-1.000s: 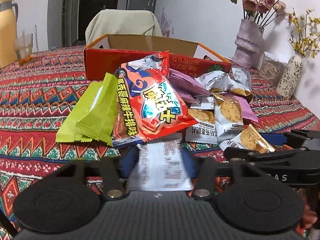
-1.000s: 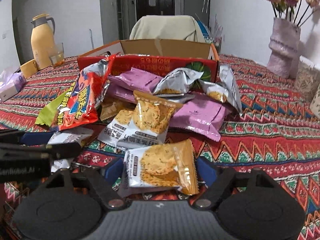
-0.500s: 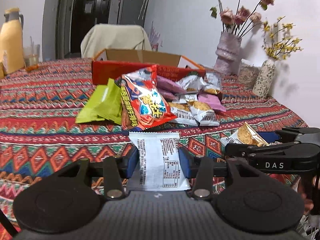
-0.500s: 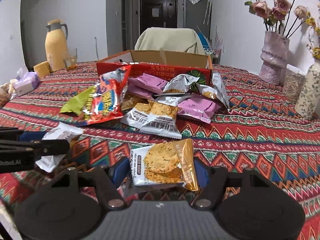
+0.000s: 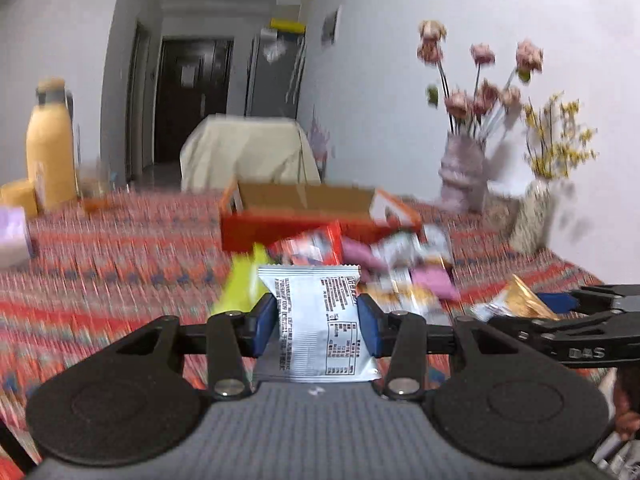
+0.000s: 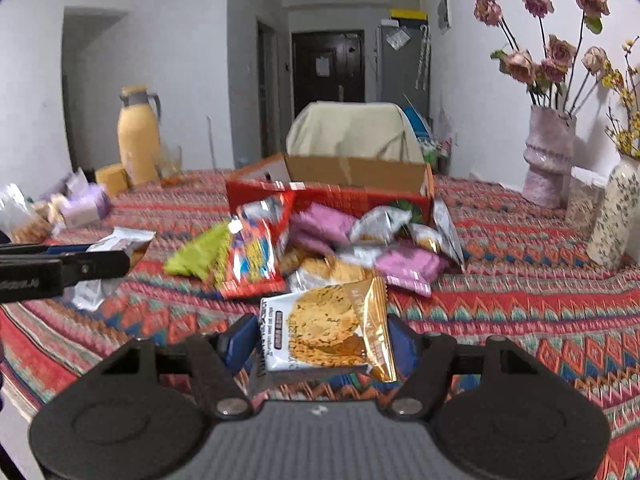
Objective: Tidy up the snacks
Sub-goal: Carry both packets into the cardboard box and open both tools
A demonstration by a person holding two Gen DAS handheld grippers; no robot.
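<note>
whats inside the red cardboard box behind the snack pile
Only the bare brown inner walls of the red cardboard box show. Its front wall and the snack pile hide the floor, so any contents cannot be seen.

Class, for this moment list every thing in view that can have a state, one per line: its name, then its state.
left gripper: shut on the white packet
white packet: held, lifted off the table
right gripper: shut on the cookie packet
cookie packet: held, lifted off the table
cardboard box: open at the top
snack pile: loose, heaped before the box
glass: upright, beside the yellow jug
</note>
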